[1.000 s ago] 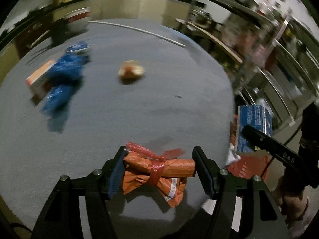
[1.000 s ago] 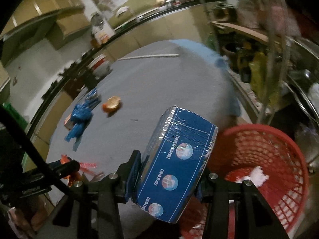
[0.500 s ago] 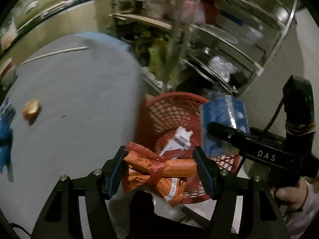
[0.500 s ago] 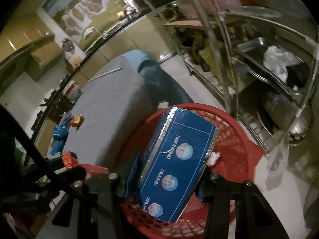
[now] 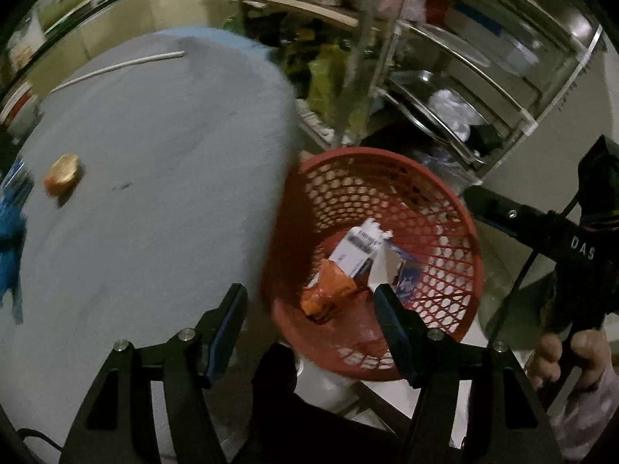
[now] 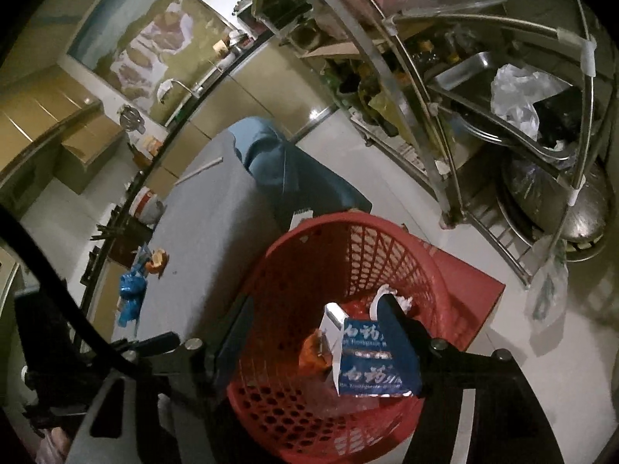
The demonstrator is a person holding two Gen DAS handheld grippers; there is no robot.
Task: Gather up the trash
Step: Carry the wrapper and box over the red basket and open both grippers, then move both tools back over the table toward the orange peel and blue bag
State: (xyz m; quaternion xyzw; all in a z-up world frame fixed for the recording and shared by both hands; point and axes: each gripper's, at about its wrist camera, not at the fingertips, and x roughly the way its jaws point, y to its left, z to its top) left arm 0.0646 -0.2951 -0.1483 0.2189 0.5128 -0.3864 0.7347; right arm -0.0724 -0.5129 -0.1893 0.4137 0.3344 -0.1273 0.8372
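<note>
A red mesh basket (image 5: 456, 208) (image 6: 433, 266) stands on the floor beside the grey table (image 5: 154, 178). My left gripper (image 5: 311, 309) is open and empty above the basket's near rim. An orange wrapper (image 5: 329, 290) (image 6: 313, 352) lies in the basket beside a white carton (image 5: 358, 247). My right gripper (image 6: 315, 319) is open over the basket. A blue toothpaste box (image 6: 375, 359) sits in the basket by its right finger. On the table lie an orange crumpled piece (image 5: 62, 174) (image 6: 156, 259) and a blue wrapper (image 5: 9, 232) (image 6: 129, 290).
A steel rack (image 5: 464, 77) (image 6: 503, 96) with pans and bags stands behind the basket. A white stick (image 5: 120, 65) lies at the table's far side. A blue cloth (image 6: 286, 170) hangs off the table's corner. A red mat (image 6: 476, 286) lies under the basket.
Both grippers have opened. The orange wrapper has dropped from the left gripper into the basket, and the blue box has dropped from the right gripper into it.
</note>
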